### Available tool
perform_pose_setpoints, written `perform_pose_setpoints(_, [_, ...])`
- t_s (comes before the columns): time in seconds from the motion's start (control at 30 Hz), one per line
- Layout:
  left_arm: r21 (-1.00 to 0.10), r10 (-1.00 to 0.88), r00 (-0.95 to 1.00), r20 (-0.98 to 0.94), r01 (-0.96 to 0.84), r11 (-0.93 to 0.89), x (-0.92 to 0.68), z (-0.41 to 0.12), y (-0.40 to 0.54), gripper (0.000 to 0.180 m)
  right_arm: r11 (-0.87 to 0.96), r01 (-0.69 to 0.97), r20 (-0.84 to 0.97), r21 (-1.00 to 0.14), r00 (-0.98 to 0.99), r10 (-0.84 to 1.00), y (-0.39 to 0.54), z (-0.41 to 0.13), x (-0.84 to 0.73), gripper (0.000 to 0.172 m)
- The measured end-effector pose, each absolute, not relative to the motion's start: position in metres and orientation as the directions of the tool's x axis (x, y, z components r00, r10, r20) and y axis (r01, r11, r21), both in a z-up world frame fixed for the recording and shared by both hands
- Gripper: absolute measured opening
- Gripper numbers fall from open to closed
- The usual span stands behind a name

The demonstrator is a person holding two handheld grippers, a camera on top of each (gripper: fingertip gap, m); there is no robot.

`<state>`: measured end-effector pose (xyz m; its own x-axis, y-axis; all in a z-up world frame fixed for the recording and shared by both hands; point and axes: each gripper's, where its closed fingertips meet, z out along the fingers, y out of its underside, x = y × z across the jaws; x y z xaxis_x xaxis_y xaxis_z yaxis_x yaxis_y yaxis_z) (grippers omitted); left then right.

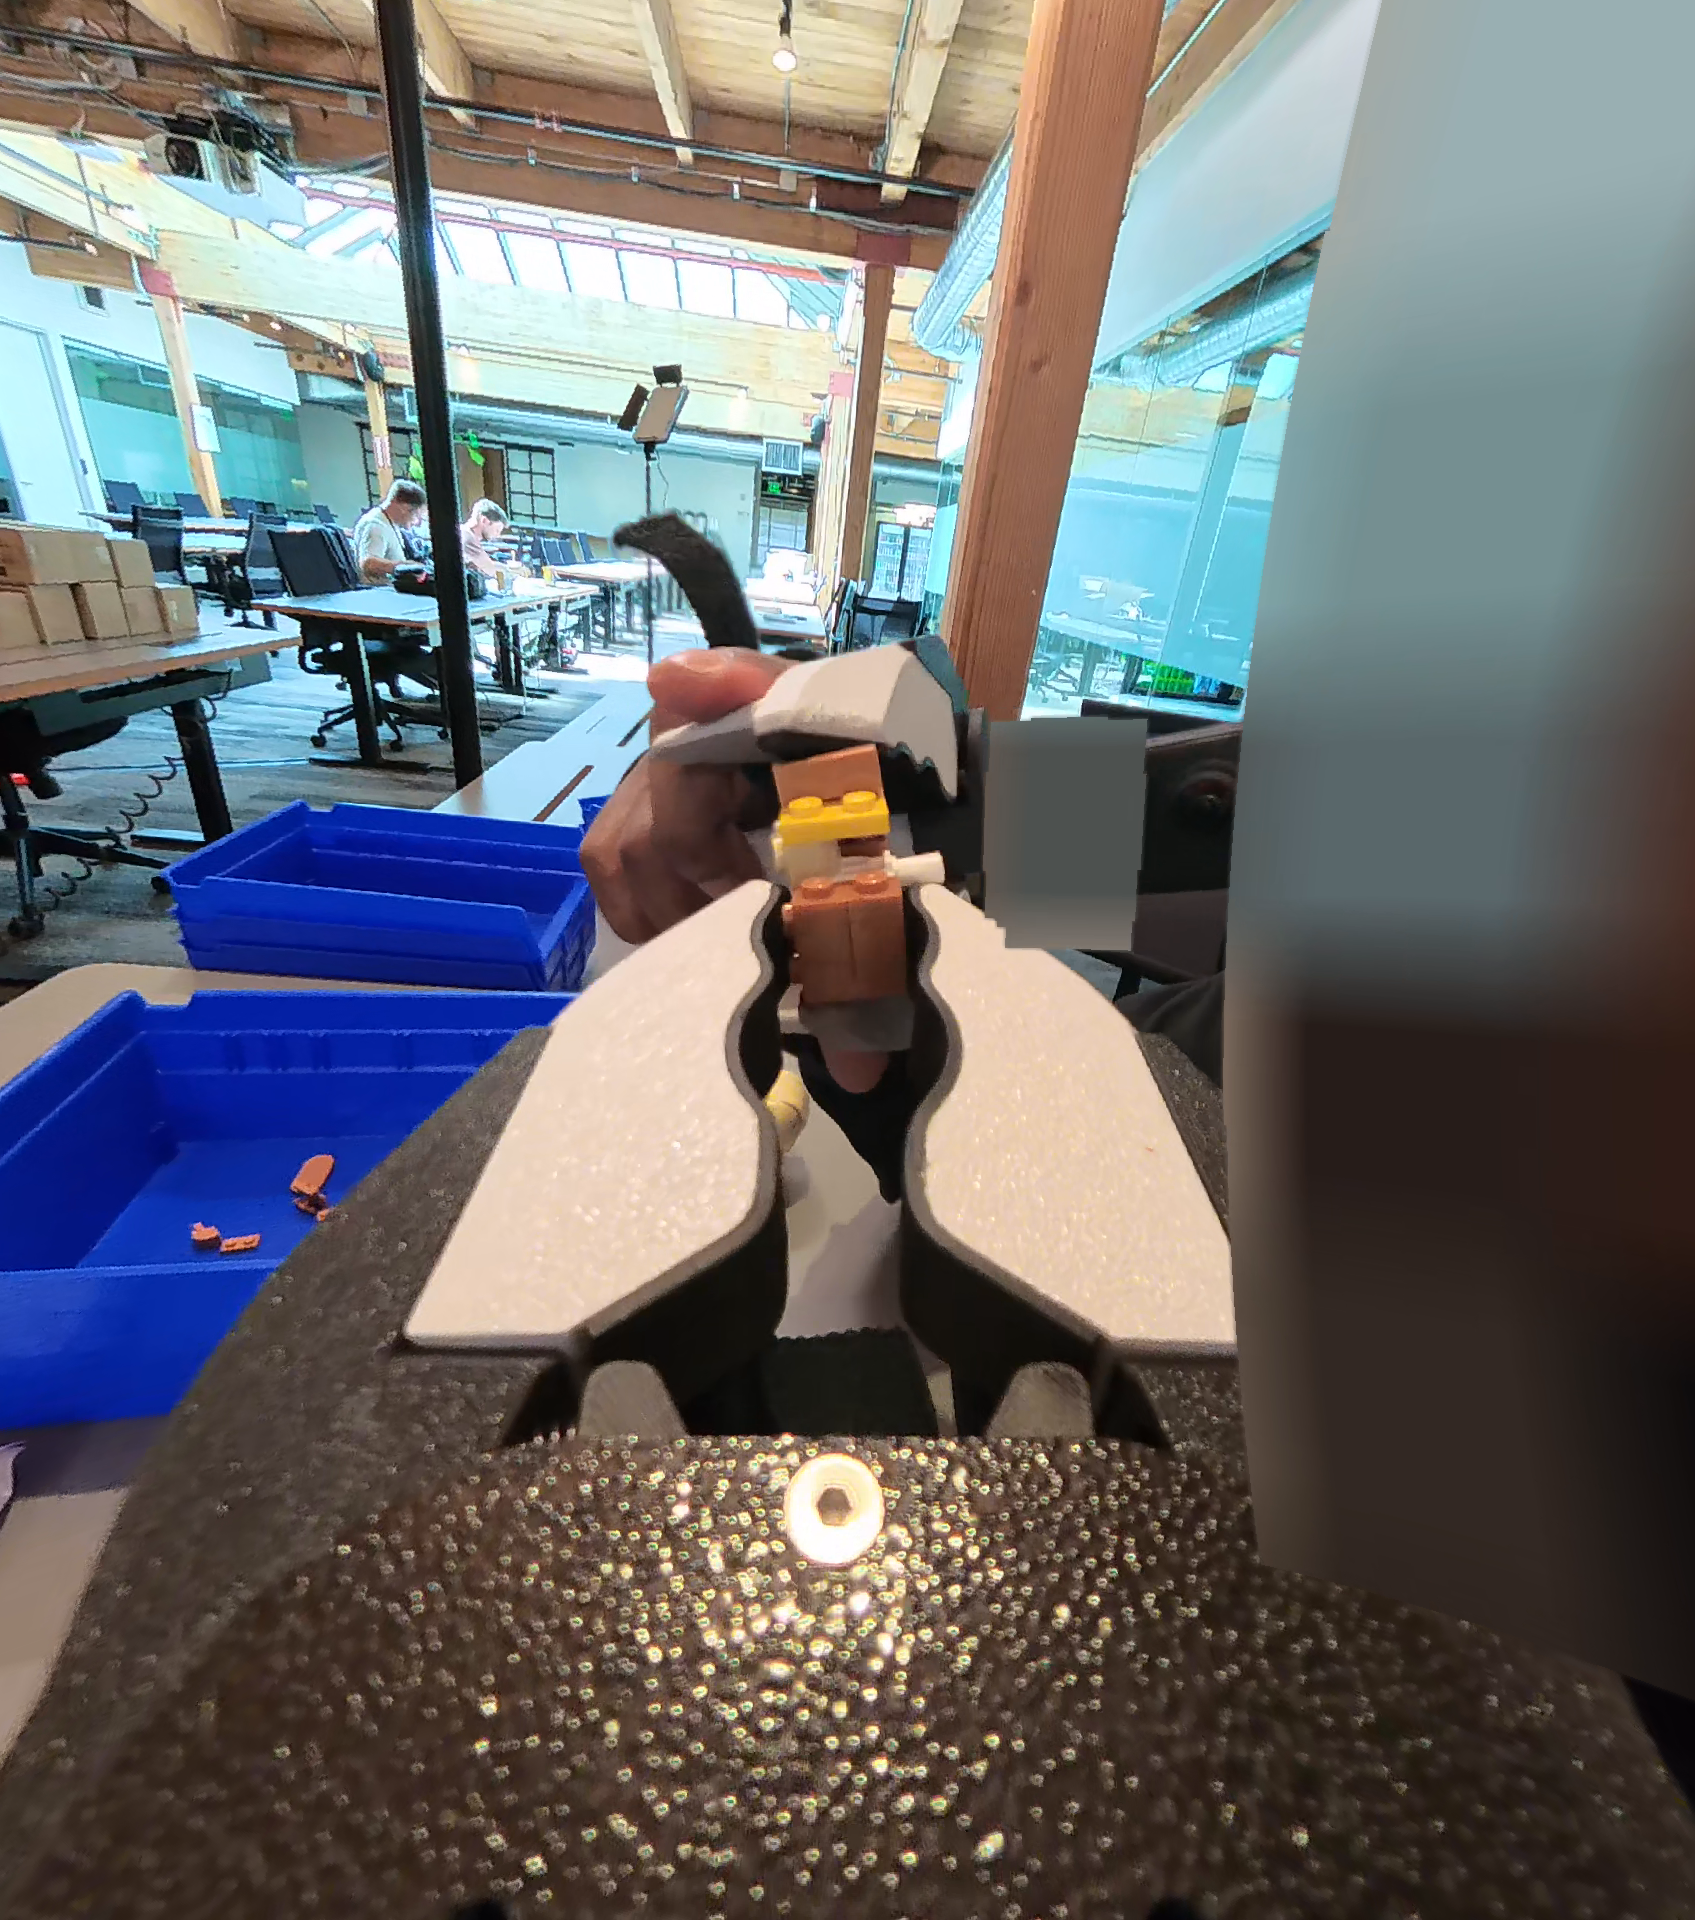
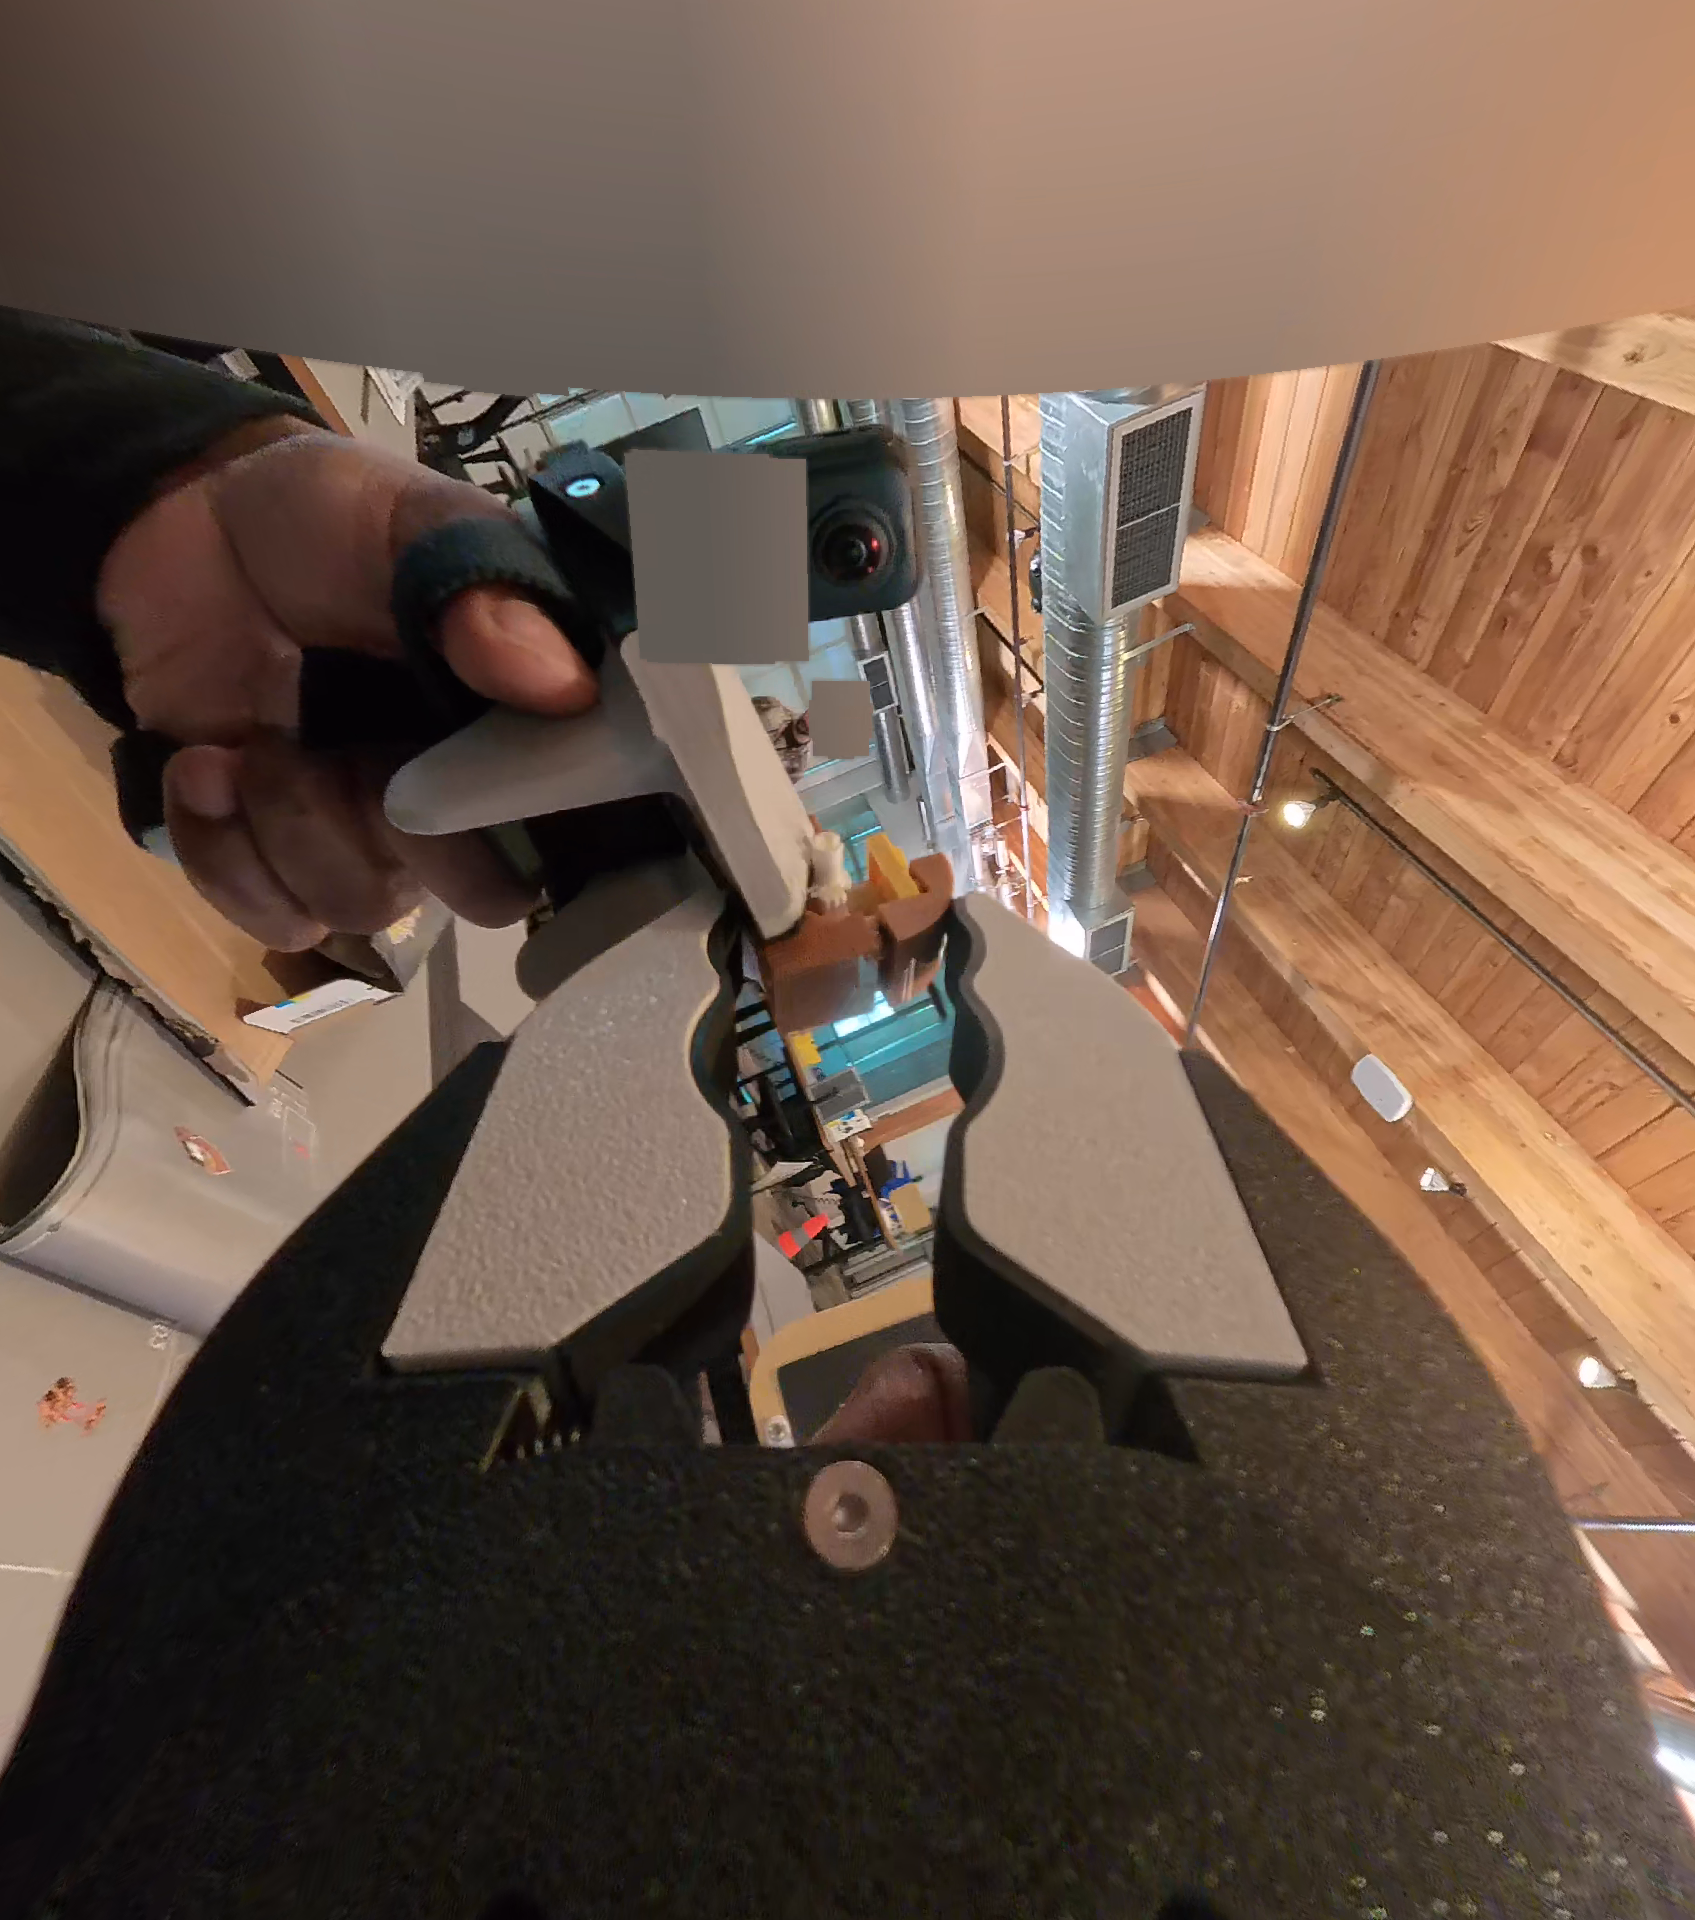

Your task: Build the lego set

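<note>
The small brick model [image 1: 838, 883], brown blocks with a yellow plate and a white peg, hangs in the air in front of me, well above the tabletop [image 1: 43, 1003]. My left gripper [image 1: 843, 940] has its fingers [image 1: 677, 1039] clamped on the brown lower block, both pads pressing its sides. My right gripper [image 2: 838, 971] meets the model from the far end; its fingers stand wider, with the brown top part between them touching the right pad, but whether both pads press I cannot tell. Around the model there is open air on every side except where the two grippers crowd it. My right hand [image 1: 661, 831] is curled round its handle, thumb on top; my left hand [image 2: 303, 675] grips likewise, a black strap over the thumb. Below to the left sits a blue bin [image 1: 43, 1299] with a few brown pieces [image 1: 308, 1179] in it, more blue bins [image 1: 386, 904] stacked behind it. No writing is readable.
</note>
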<state>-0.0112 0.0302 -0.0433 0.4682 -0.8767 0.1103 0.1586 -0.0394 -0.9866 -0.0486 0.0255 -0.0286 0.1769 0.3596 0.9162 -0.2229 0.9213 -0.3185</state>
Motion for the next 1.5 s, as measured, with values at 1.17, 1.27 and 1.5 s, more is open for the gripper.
perform_pose_setpoints(1.17, [-0.975, -0.864, 0.492, 0.105, 0.221, 0.007, -0.014, -0.028, 0.024, 0.019, 0.91, -0.294, 0.883, -0.291, 0.284, 0.374, 0.02, -0.016, -0.041, 0.032])
perform_pose_setpoints(1.27, [-0.976, -0.863, 0.495, 0.1, 0.217, 0.011, -0.014, -0.028, 0.024, 0.019, 0.911, -0.293, 0.883, -0.289, 0.285, 0.372, 0.02, -0.016, -0.041, 0.032])
perform_pose_setpoints(1.5, [-0.976, -0.86, 0.501, 0.096, 0.219, 0.018, -0.013, -0.027, 0.024, 0.019, 0.91, -0.297, 0.882, -0.288, 0.288, 0.373, 0.02, -0.015, -0.04, 0.031])
